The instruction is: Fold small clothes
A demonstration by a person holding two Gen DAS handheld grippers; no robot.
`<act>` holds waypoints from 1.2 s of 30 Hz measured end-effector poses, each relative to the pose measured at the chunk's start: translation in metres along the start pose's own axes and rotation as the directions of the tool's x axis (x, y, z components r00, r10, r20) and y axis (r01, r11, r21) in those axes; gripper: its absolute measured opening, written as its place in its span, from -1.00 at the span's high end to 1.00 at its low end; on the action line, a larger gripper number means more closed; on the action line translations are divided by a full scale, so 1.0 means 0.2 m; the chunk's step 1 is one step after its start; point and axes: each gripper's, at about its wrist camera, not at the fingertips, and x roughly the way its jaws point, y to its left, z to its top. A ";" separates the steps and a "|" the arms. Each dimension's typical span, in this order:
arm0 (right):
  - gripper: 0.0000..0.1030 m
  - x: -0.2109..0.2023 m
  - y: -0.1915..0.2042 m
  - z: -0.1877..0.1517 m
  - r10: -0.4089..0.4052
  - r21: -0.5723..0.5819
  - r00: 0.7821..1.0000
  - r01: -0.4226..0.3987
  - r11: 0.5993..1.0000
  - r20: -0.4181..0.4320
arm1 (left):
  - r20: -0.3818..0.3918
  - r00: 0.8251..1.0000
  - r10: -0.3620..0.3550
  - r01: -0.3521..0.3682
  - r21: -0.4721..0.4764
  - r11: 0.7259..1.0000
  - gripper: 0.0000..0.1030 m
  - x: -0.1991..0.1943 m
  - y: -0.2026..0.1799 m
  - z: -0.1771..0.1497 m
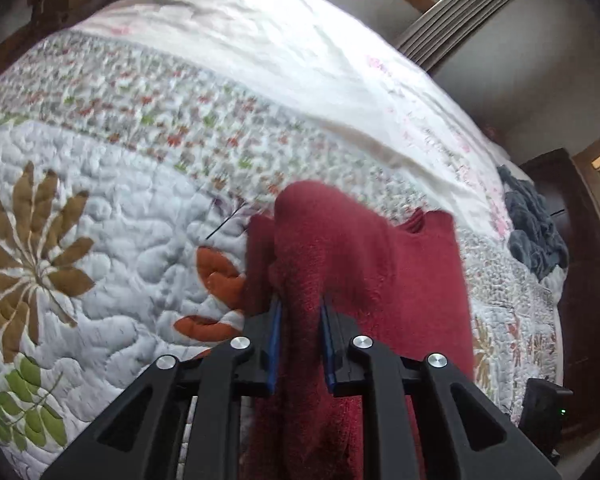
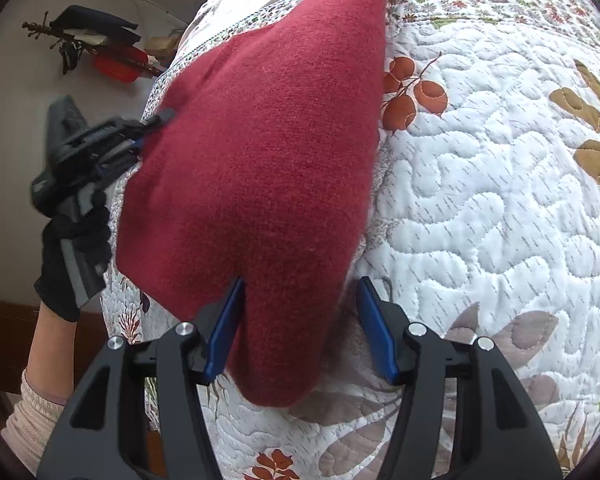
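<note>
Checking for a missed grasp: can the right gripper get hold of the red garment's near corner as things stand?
Probably yes. The right gripper has its jaws open with the near corner of the red garment already lying between them and nothing in the way. The left gripper is shut on another edge.

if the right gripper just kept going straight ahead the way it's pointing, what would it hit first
Probably the red knit garment: a corner of it already hangs between the open jaws of the right gripper, and the rest lies ahead on the quilted bedspread. Depth is hard to judge.
</note>
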 end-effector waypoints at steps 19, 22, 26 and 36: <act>-0.07 -0.03 -0.03 -0.14 -0.035 0.007 0.999 0.035 0.999 -0.001 | 0.005 0.995 0.103 -0.103 0.178 0.979 0.08 -0.20 -0.08 -0.55; -0.06 -0.04 -0.03 -0.14 -0.036 0.006 0.999 0.036 0.999 -0.006 | -0.016 0.999 0.046 -0.044 0.110 0.993 0.06 -0.20 -0.02 -0.55; -0.11 -0.13 -0.01 -0.11 -0.030 -0.024 0.999 0.030 0.999 0.016 | 0.013 1.000 -0.027 0.026 0.083 0.996 0.06 -0.32 -0.02 -0.49; -0.23 -0.21 -0.02 0.12 0.049 0.012 0.996 -0.050 0.999 0.072 | -0.075 0.983 -0.168 0.164 -0.057 0.985 -0.20 -0.10 0.12 -0.11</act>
